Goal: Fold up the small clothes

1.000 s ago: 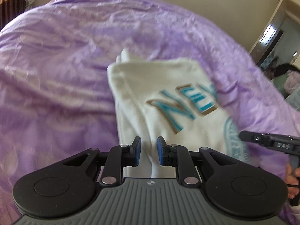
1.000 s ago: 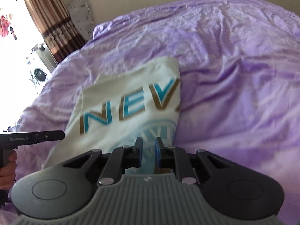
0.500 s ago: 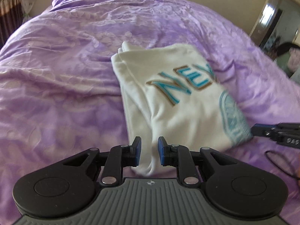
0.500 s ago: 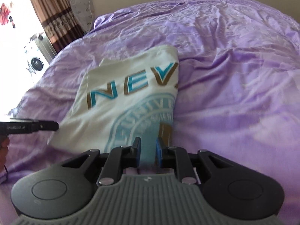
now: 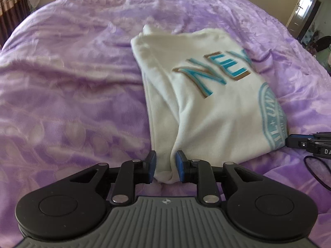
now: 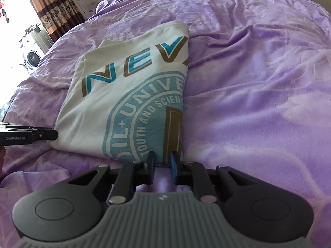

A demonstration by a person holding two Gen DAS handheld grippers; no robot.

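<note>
Left tongs (image 5: 165,166) are sitting at the near left corner of the shirt (image 5: 206,107), their blue pads (image 5: 152,165) flanking a bunched fold of cream cloth; the pads are close to the fold on both sides, but whether they are gripping it or merely bracketing it cannot be told. Right tongs (image 6: 162,168) are standing parted at the near right corner of the shirt (image 6: 128,95), with purple bedspread (image 6: 258,103) showing in the gap between the pads (image 6: 152,166) and the shirt's edge lying just beyond their tips; nothing is being held. Each tool is appearing in the other's view as a dark bar at the shirt's near edge: the right tongs (image 5: 293,141) at the right corner, the left tongs (image 6: 49,134) at the left corner.

Shirt: folded lengthwise into a narrow panel, lying flat on the bedspread (image 5: 72,82) with its print facing up, showing teal and brown letters "NEV" above part of a round teal seal. Folded layers are stacking along its left side in the left view.

Background: a curtain (image 6: 51,6) is hanging at the upper left of the right view.
</note>
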